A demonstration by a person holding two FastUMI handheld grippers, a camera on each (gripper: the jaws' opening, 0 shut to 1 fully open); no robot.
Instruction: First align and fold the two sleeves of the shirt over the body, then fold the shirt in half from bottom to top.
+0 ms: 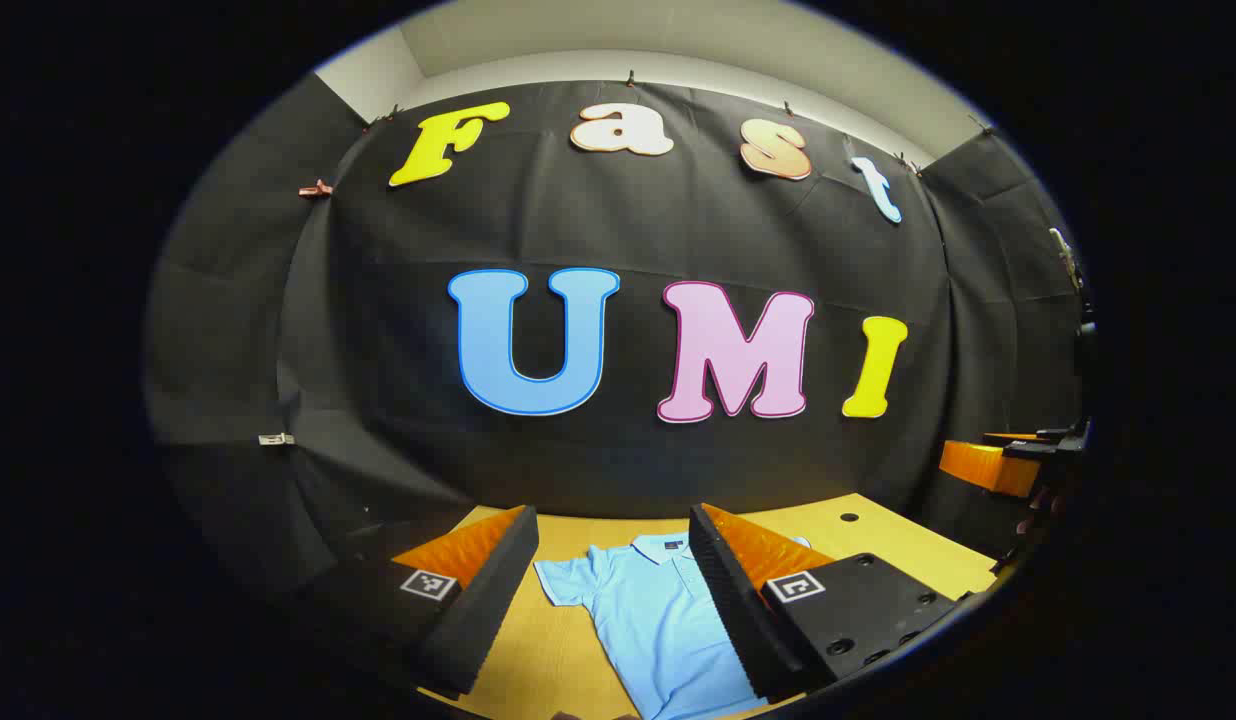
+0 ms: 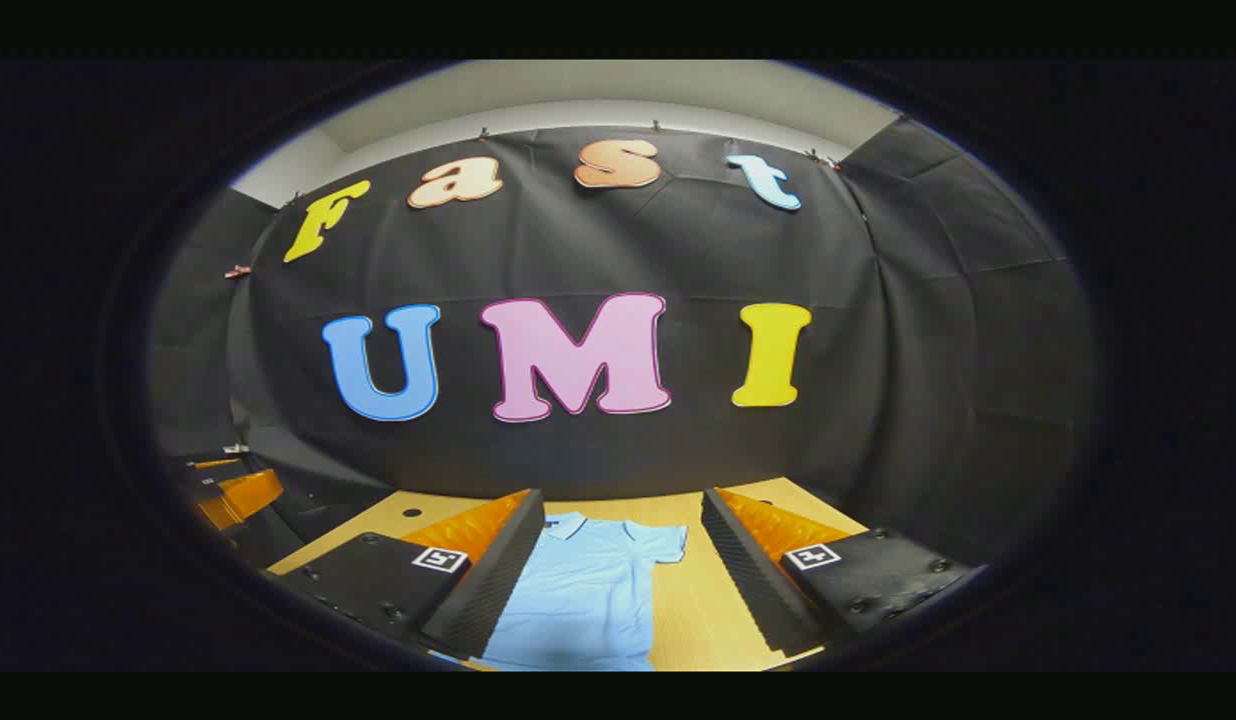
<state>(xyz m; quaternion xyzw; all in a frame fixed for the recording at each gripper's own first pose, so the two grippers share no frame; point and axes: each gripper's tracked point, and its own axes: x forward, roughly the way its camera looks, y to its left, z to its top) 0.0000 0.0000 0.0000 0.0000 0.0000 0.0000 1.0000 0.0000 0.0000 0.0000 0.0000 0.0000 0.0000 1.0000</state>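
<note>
both my grippers hang over a flat shirt

my left gripper (image 1: 613, 590) and right gripper (image 2: 623, 575) have fingers wide apart, gripping nothing. the shirt (image 1: 658, 620) lies spread on the table (image 1: 878, 545) at bottom centre, collar toward the wall.

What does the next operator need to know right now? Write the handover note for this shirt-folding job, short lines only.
Left claw: open, held above the table, holding nothing.
Right claw: open, also held above the table, holding nothing.
Light blue polo shirt: lies flat on the wooden table, collar toward the booth wall. One short sleeve shows spread out to the side in the left gripper view, the other sleeve spread out in the right gripper view.
Done: nothing; no fold is visible.
Left: fold both sleeves over the body, then fold the shirt in half from bottom to top.
</note>
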